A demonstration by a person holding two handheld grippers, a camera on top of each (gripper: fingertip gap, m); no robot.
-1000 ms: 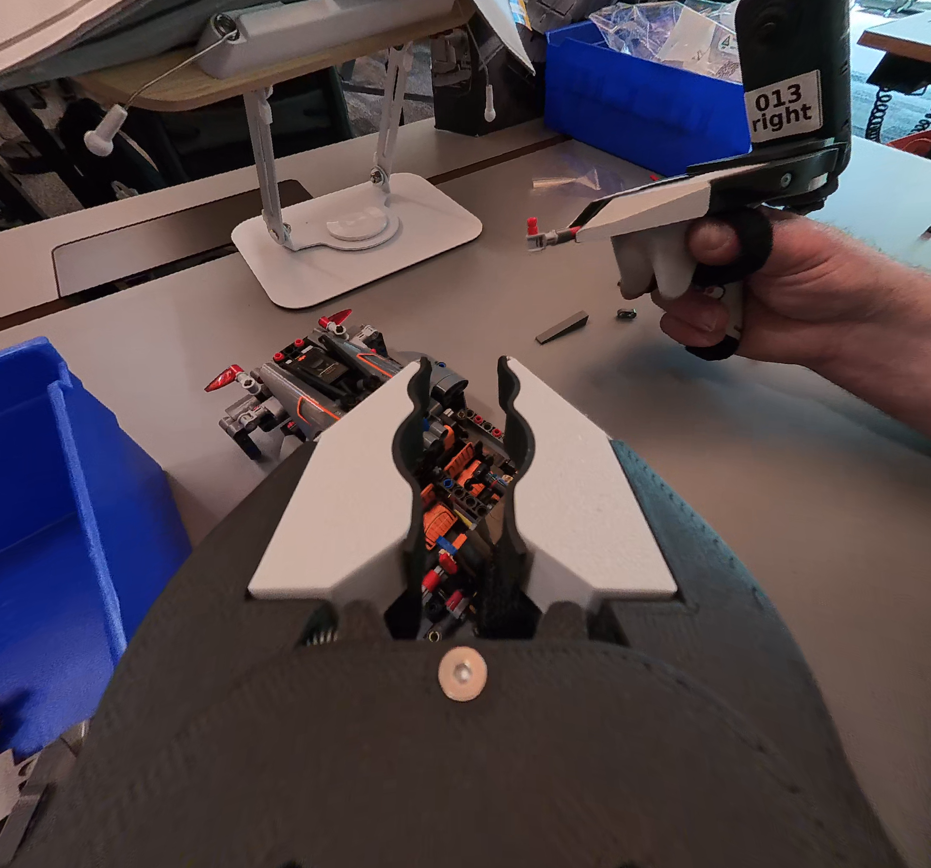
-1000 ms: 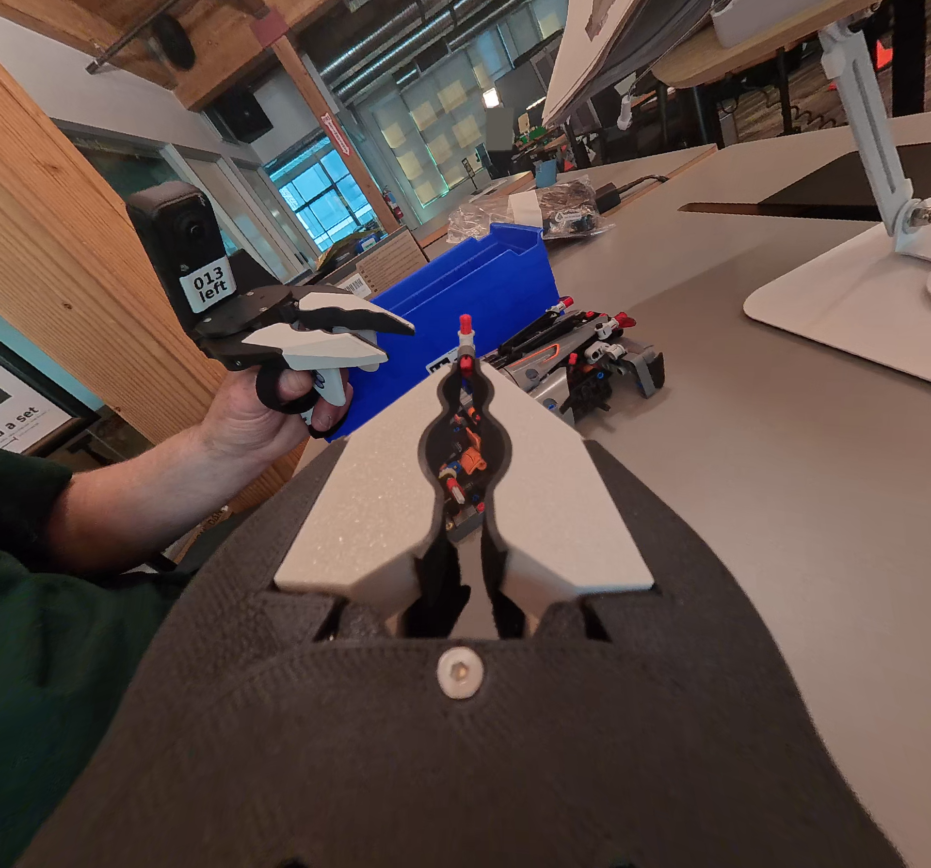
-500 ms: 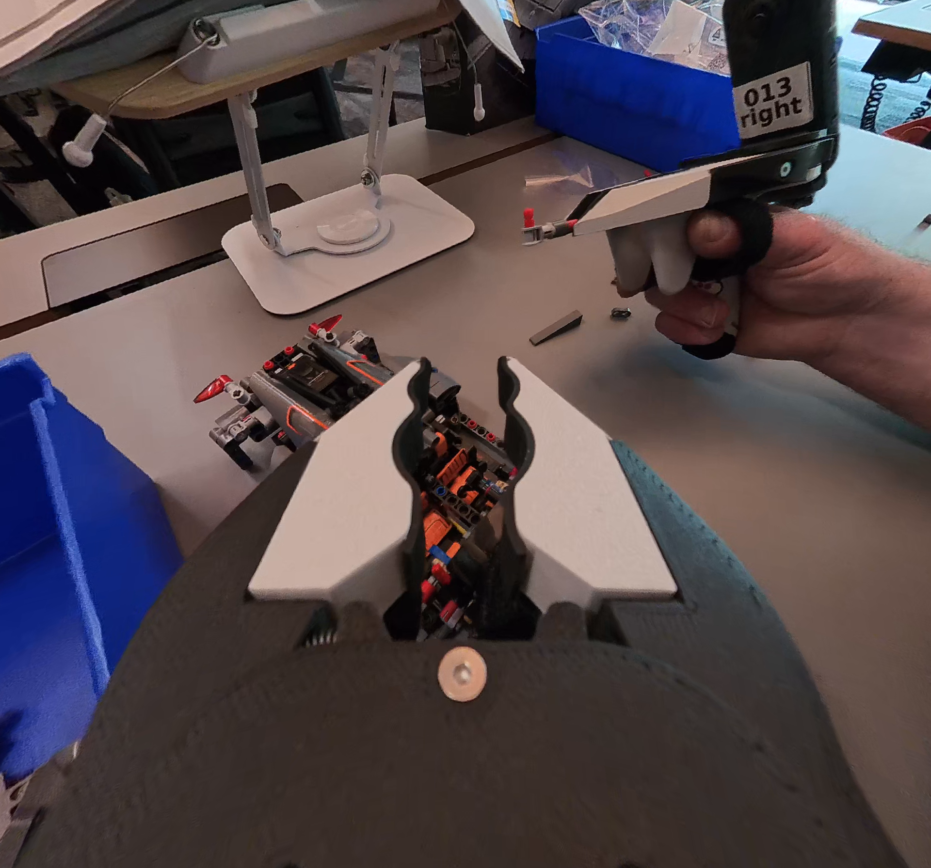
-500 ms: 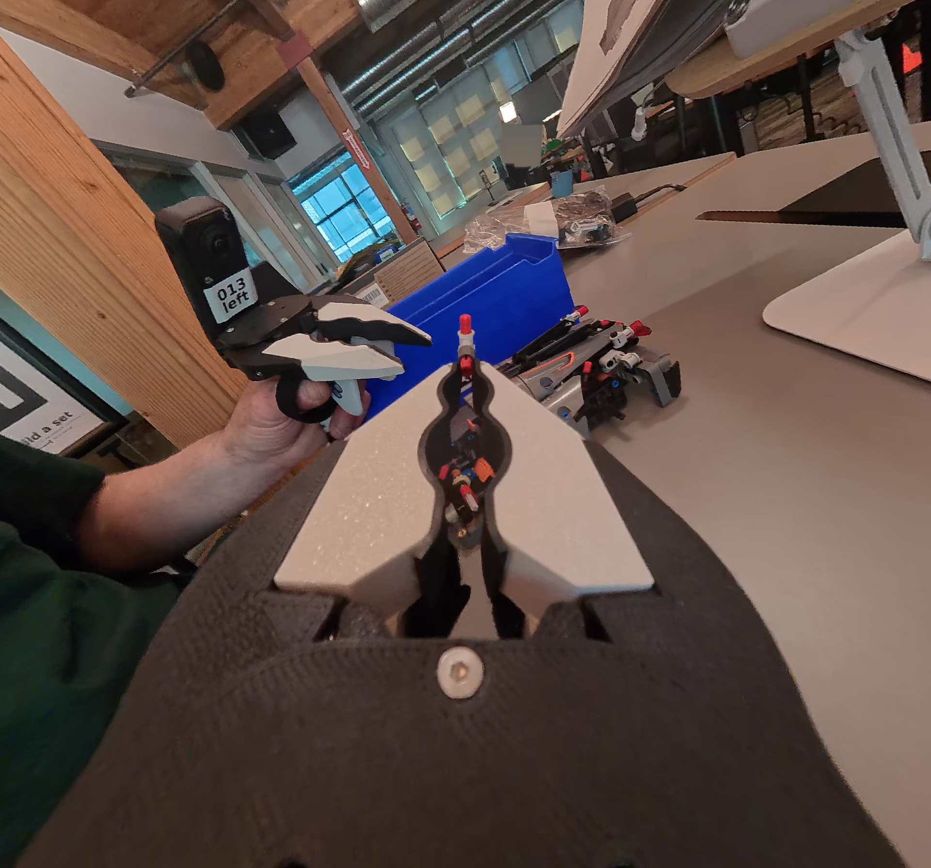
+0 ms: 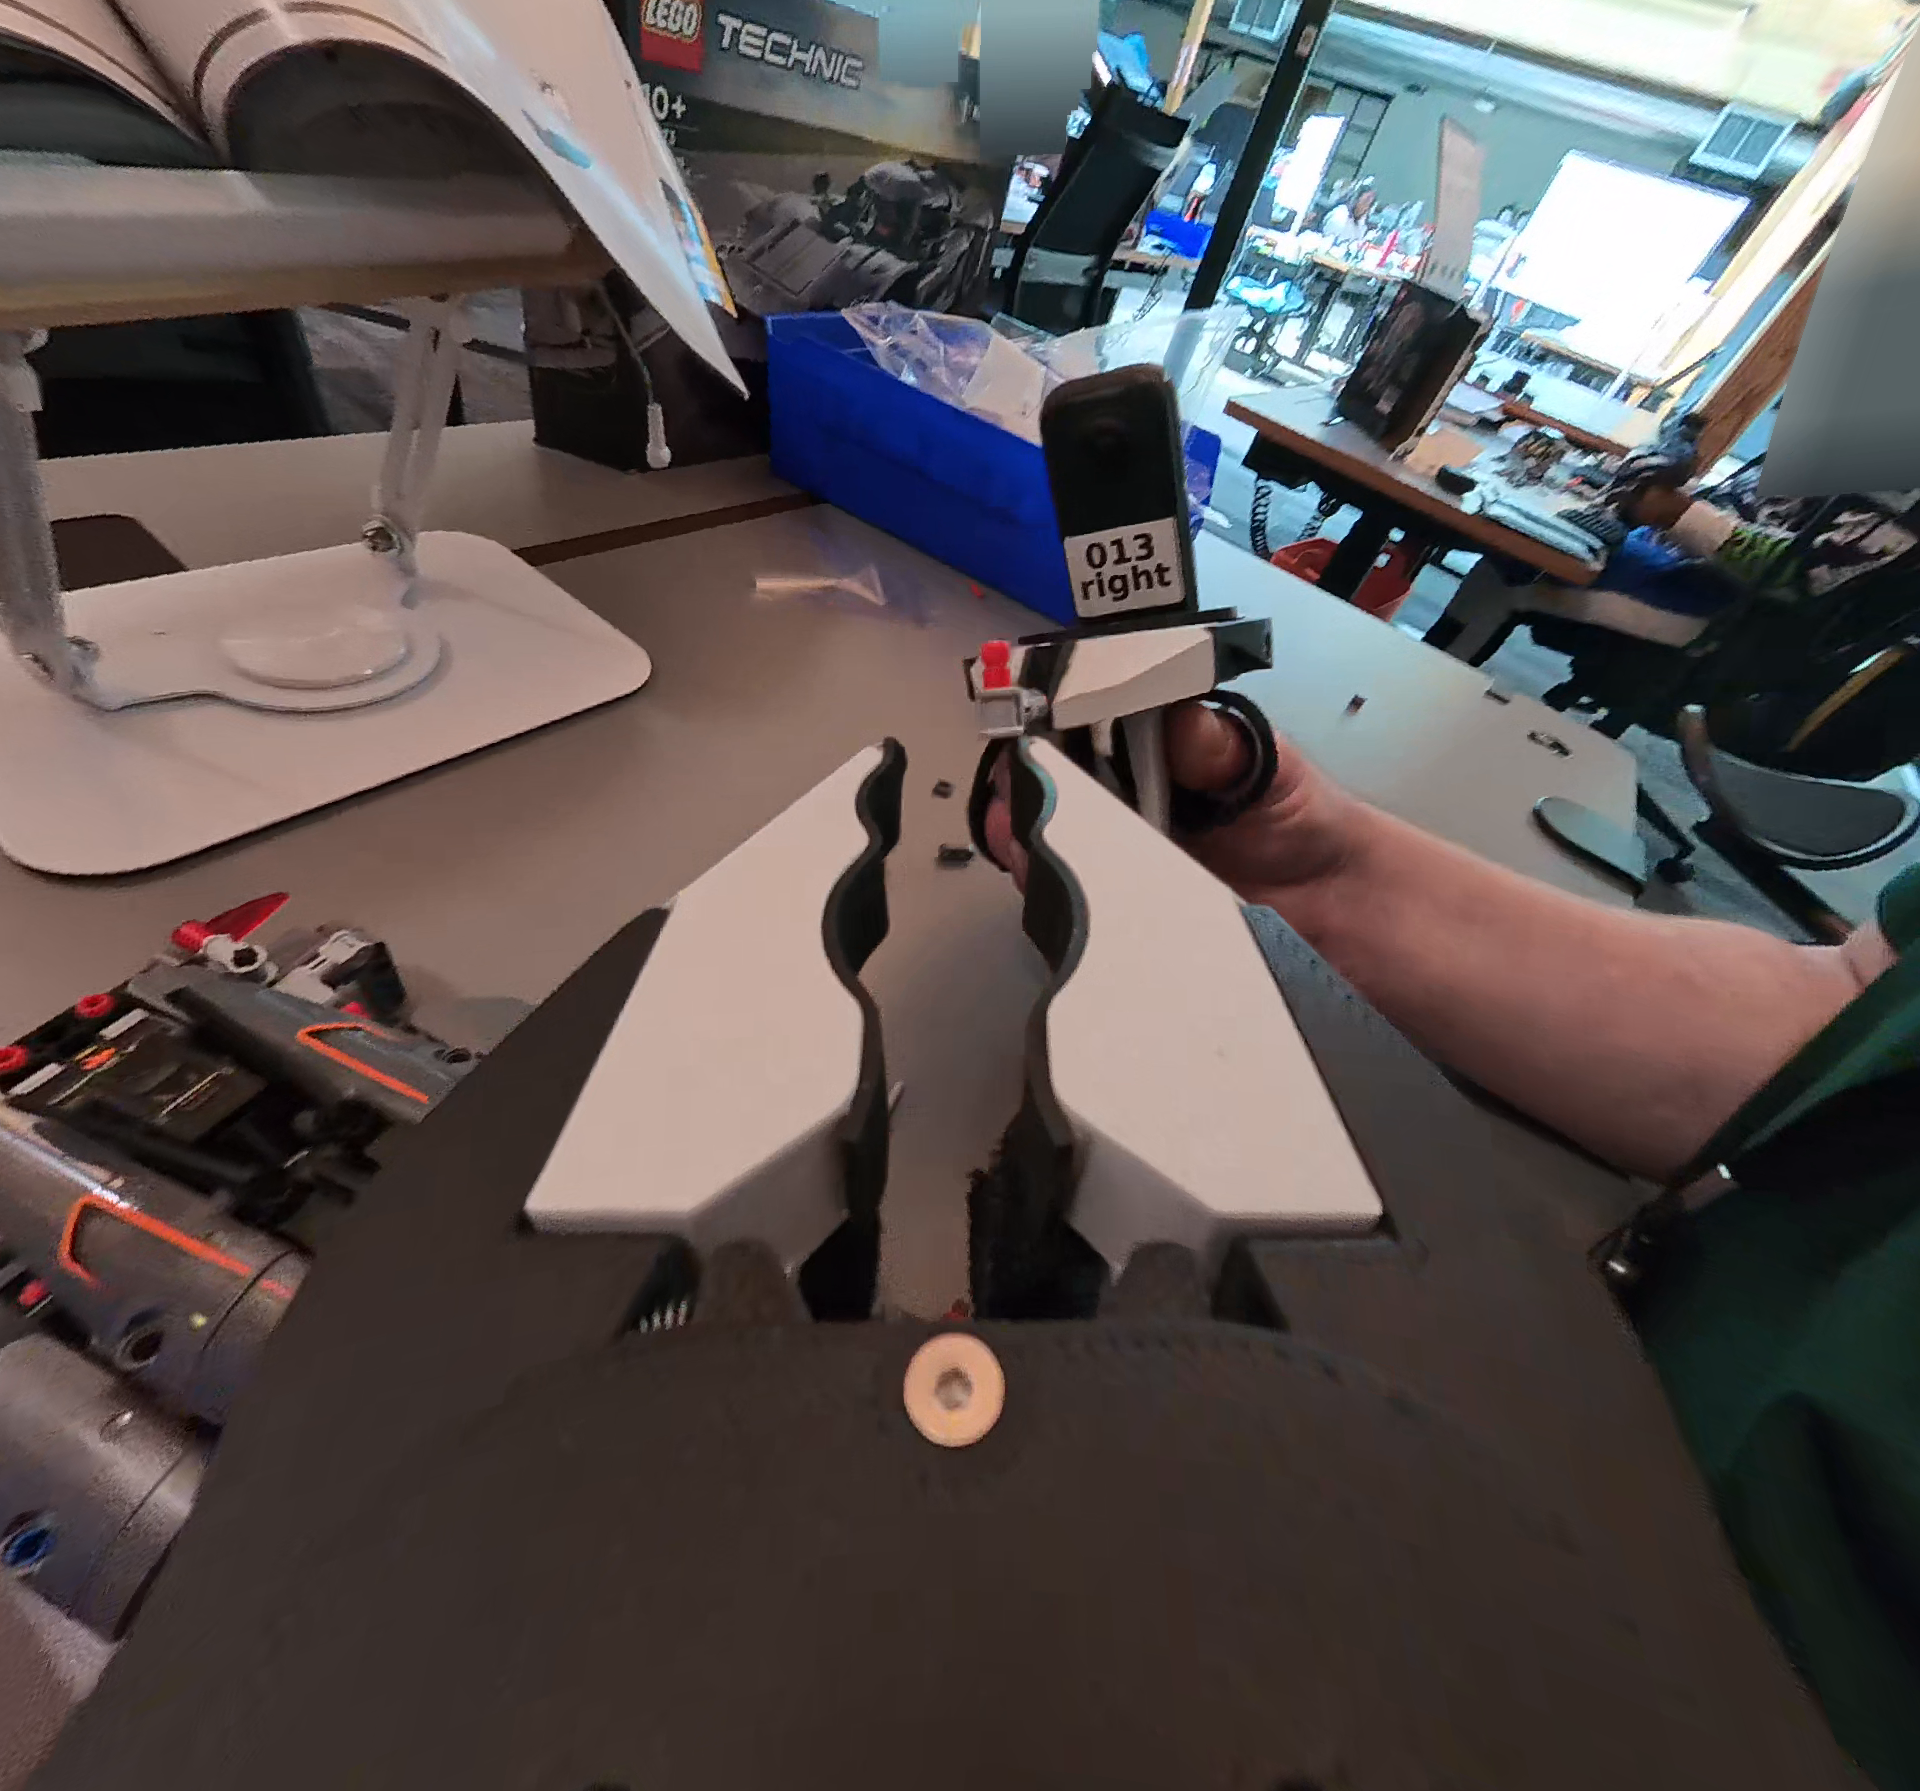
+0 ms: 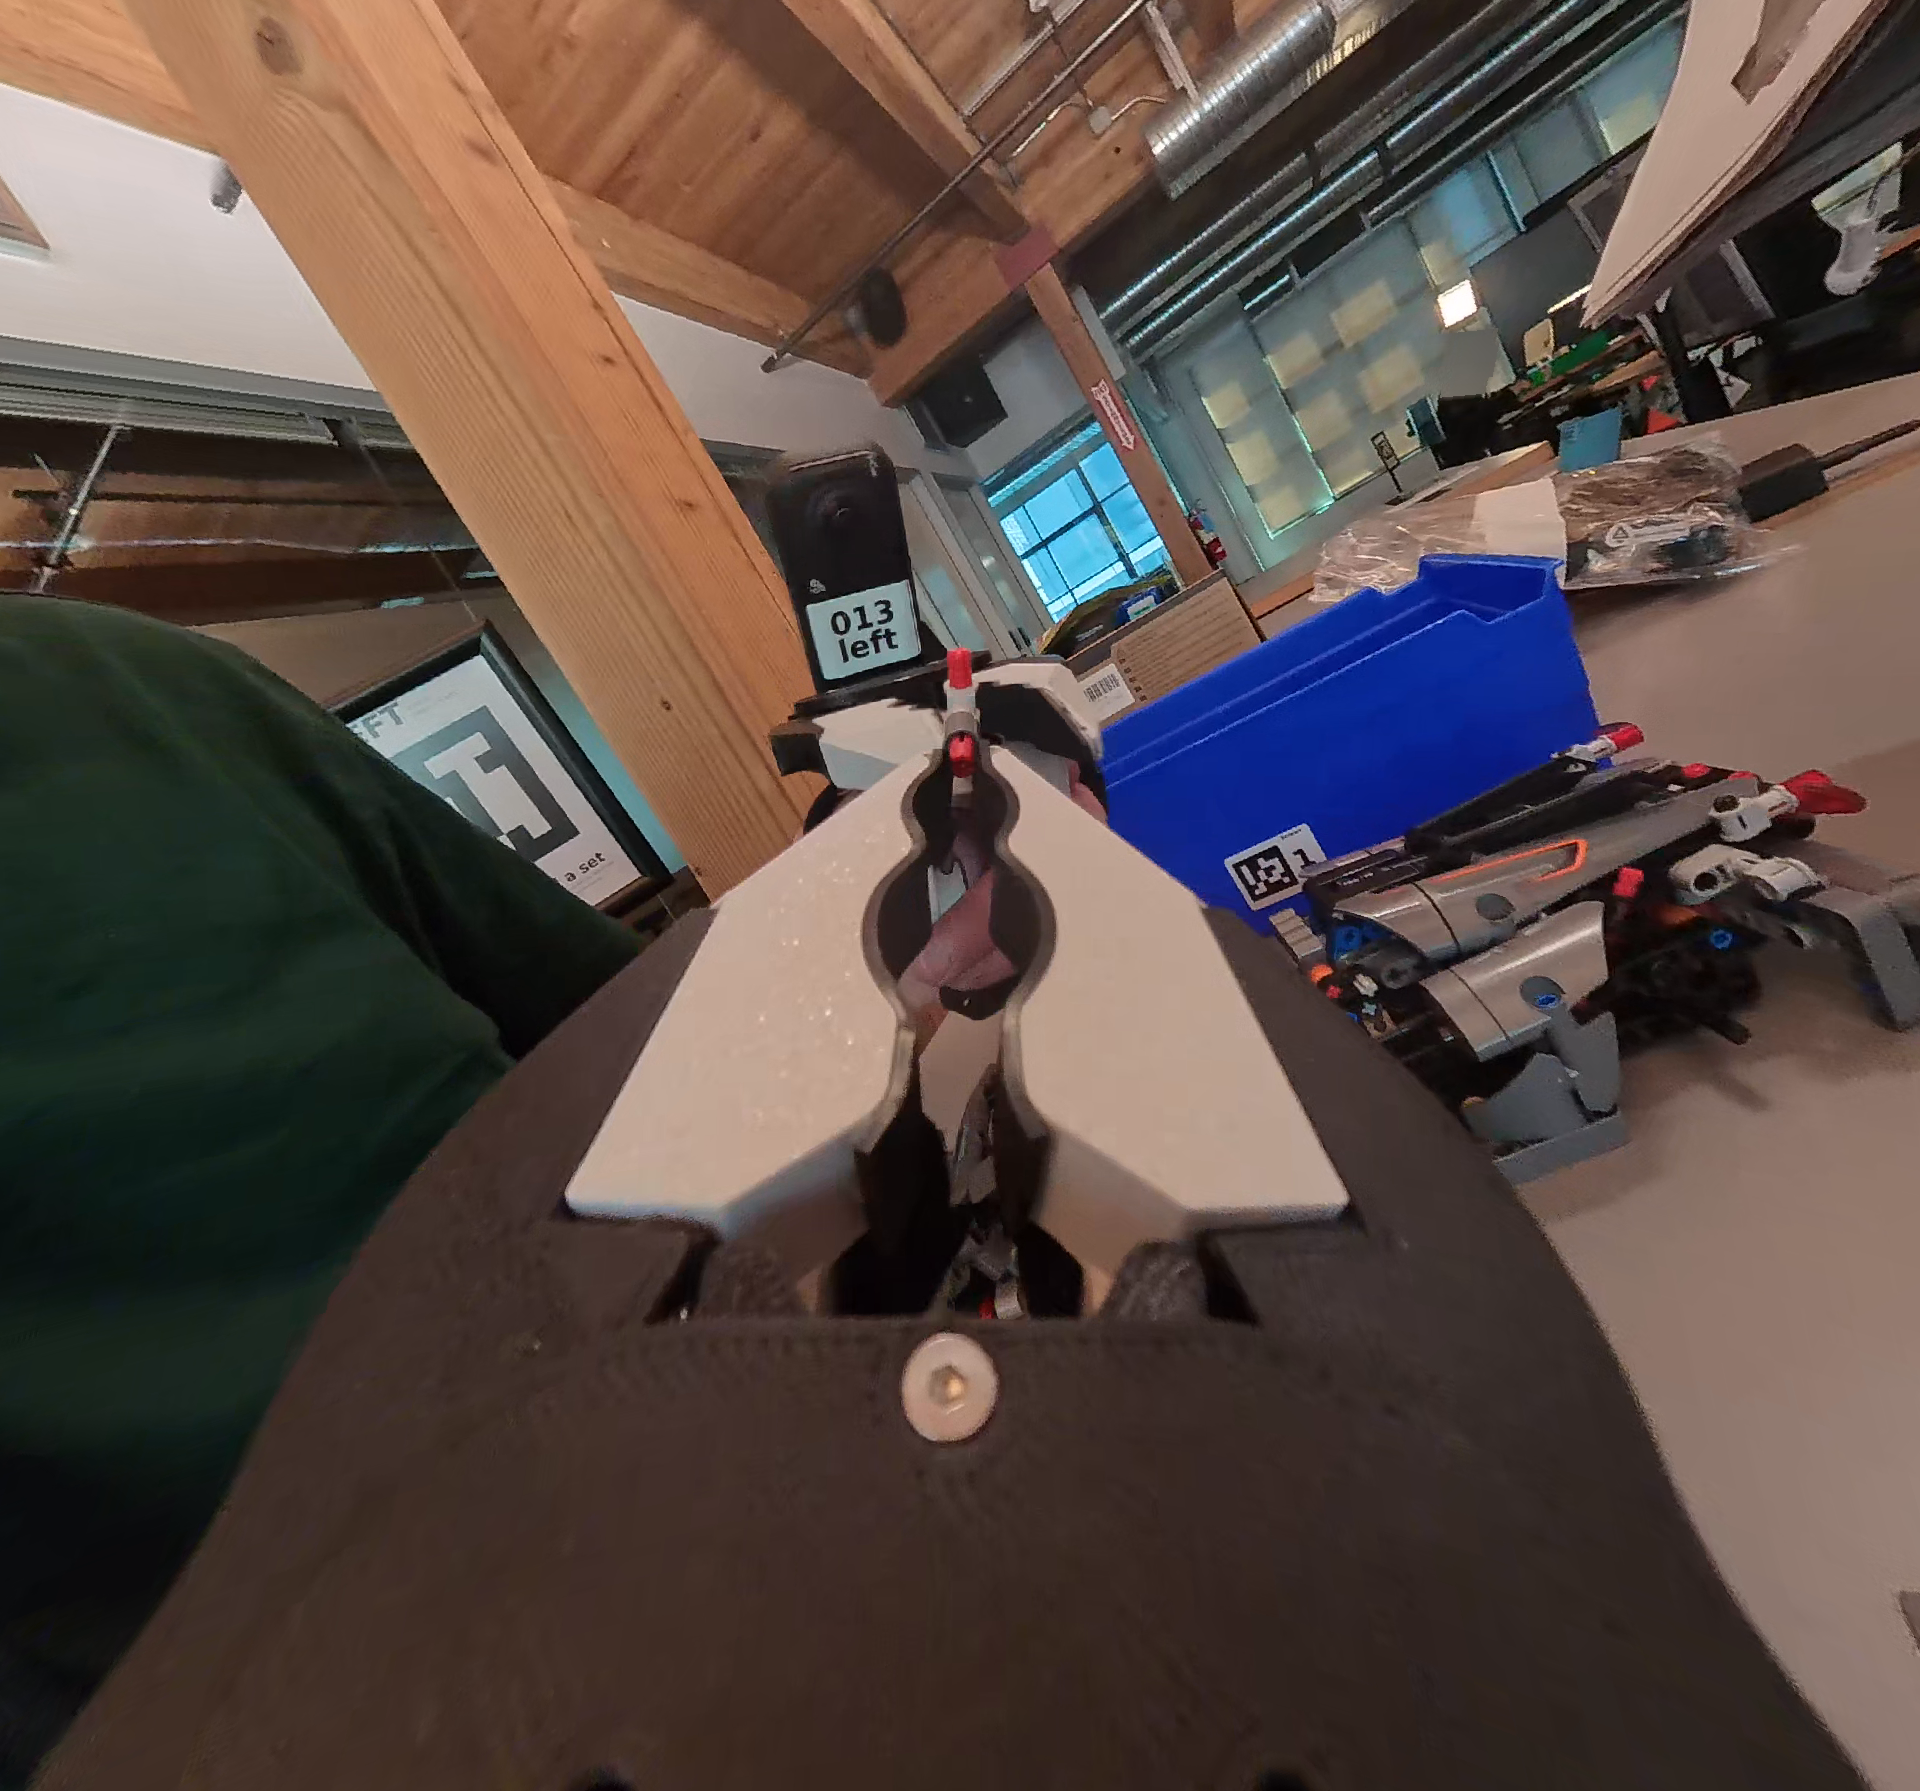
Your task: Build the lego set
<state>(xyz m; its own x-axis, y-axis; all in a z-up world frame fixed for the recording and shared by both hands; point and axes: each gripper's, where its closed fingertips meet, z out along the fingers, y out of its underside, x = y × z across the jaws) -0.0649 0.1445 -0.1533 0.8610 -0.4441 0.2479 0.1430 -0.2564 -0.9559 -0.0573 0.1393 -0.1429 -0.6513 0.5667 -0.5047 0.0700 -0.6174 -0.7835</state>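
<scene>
The part-built grey, black and orange lego model [image 5: 187, 1097] lies on the grey table at the left of the left wrist view and at the right of the right wrist view [image 6: 1558, 920]. My left gripper [image 5: 956, 765] is open and empty, above the table beside the model. My right gripper [image 6: 961, 770] is shut on a small grey lego piece with red pins [image 6: 958, 713]. The two grippers face each other tip to tip; the right gripper [image 5: 1023, 702] and its piece [image 5: 995, 681] hang just beyond my left fingertips. The left gripper shows behind the piece [image 6: 935, 733].
A white book stand base [image 5: 312, 661] holds an open instruction booklet [image 5: 364, 58] at the back left. A blue bin [image 5: 914, 453] with plastic bags stands behind; another blue bin [image 6: 1351, 733] sits by the model. Small dark loose parts [image 5: 951, 853] lie on the table. My left and right fingertips are right by each other.
My left gripper swung right, off the model, and now faces the right gripper. My right gripper turned left toward it and came close, still holding the small piece.
</scene>
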